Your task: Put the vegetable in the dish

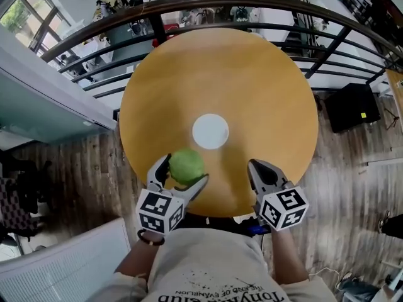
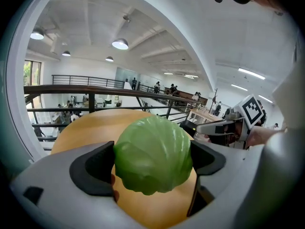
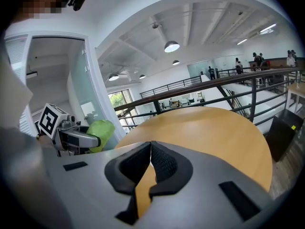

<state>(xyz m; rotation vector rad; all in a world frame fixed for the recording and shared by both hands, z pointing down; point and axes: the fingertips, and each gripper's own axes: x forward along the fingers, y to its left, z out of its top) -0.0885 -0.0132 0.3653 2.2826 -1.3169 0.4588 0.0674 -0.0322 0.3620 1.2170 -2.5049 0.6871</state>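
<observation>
In the head view, a round wooden table (image 1: 239, 74) carries a small white round dish (image 1: 210, 131) at its middle. The left gripper (image 1: 185, 171) pinches a round, pale green cabbage head (image 1: 186, 164) over the near part of the table, close to the dish but clear of its rim, on the side towards the person. The right gripper (image 1: 256, 168) sits over the near edge of the table, to the right of the cabbage and apart from it, its jaws drawn together with nothing in them. A dark metal railing (image 1: 189, 5) curves behind the table.

In the left gripper view, the cabbage head (image 2: 153, 151) fills the gap of the left gripper (image 2: 151, 162), with both dark pads pressed against its sides. The table (image 2: 90, 125) shows beyond it and below it. The right gripper (image 2: 224, 129) is seen at the right.

In the right gripper view, the right gripper (image 3: 150, 162) has its two ribbed pads pressed together at the tips, empty. The table (image 3: 214, 132) spreads ahead. At the left, the left gripper (image 3: 97, 138) clasps the cabbage head (image 3: 102, 128).
</observation>
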